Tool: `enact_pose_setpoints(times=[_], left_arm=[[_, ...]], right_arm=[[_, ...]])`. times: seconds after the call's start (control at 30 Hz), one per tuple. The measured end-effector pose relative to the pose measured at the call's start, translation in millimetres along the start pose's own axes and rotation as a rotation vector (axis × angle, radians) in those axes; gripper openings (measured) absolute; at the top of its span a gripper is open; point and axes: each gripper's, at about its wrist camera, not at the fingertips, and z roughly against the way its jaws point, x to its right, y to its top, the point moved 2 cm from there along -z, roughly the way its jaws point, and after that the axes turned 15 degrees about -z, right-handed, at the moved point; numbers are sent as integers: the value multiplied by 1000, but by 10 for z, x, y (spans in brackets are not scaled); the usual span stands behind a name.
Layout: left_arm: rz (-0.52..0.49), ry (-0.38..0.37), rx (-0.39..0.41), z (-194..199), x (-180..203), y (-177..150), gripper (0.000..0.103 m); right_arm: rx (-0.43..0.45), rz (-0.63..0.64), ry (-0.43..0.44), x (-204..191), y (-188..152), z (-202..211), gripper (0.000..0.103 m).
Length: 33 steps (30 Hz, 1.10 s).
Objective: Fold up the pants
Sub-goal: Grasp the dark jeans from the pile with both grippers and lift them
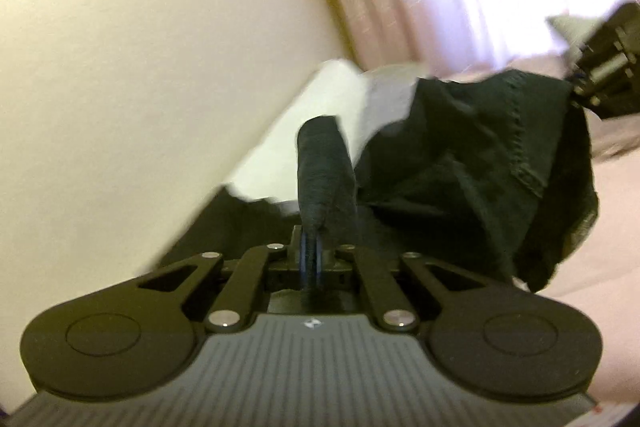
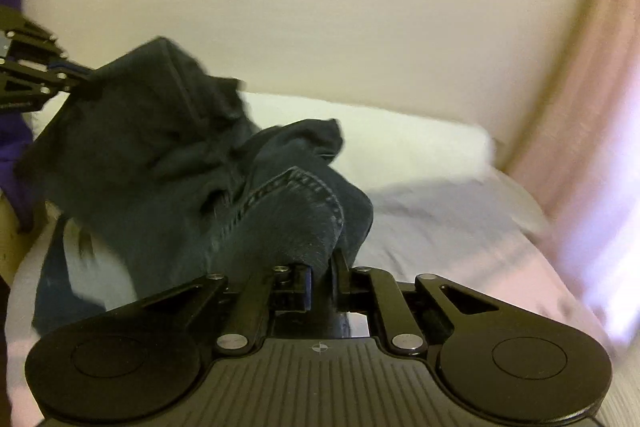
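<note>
Left wrist view: left gripper point(image 1: 316, 227) fingers pressed together, pinching dark pants point(image 1: 472, 163) at frame centre; the fabric spans to the right gripper point(image 1: 576, 87) at right edge. Right wrist view: right gripper point(image 2: 324, 267) clamps the pants point(image 2: 192, 163), lifted above a bed point(image 2: 460, 227); left gripper point(image 2: 76, 83) grips their upper-left corner.

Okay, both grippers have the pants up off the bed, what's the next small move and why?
Probably spread the two grippers apart: the left gripper and right gripper each pinch the dark pants, which hang bunched and creased between them above the bed.
</note>
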Motion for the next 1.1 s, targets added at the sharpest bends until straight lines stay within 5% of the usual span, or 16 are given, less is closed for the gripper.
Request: enact_pose_setpoints(times=[0.27, 0.53, 0.6, 0.67, 0.77, 0.83, 1.1], left_arm=[[134, -343, 64, 897, 1770, 461, 2], [164, -698, -52, 1222, 3478, 730, 2], [157, -717, -134, 1075, 3722, 688, 5], [97, -639, -172, 942, 3935, 718, 9], [-11, -600, -161, 847, 4169, 731, 17], [-81, -638, -123, 901, 4394, 634, 34], [-477, -937, 58, 1256, 5547, 23, 57]], right_arm=[[-146, -141, -264, 1148, -1532, 2373, 5], [-324, -353, -493, 1923, -2822, 4072, 5], [-360, -402, -593, 2223, -3107, 4098, 7], [-353, -435, -725, 2347, -3430, 4207, 12], [-348, -595, -762, 2444, -3921, 4381, 43], [-372, -657, -753, 2397, -4159, 4377, 56], [-587, -802, -765, 1558, -5168, 4360, 56]])
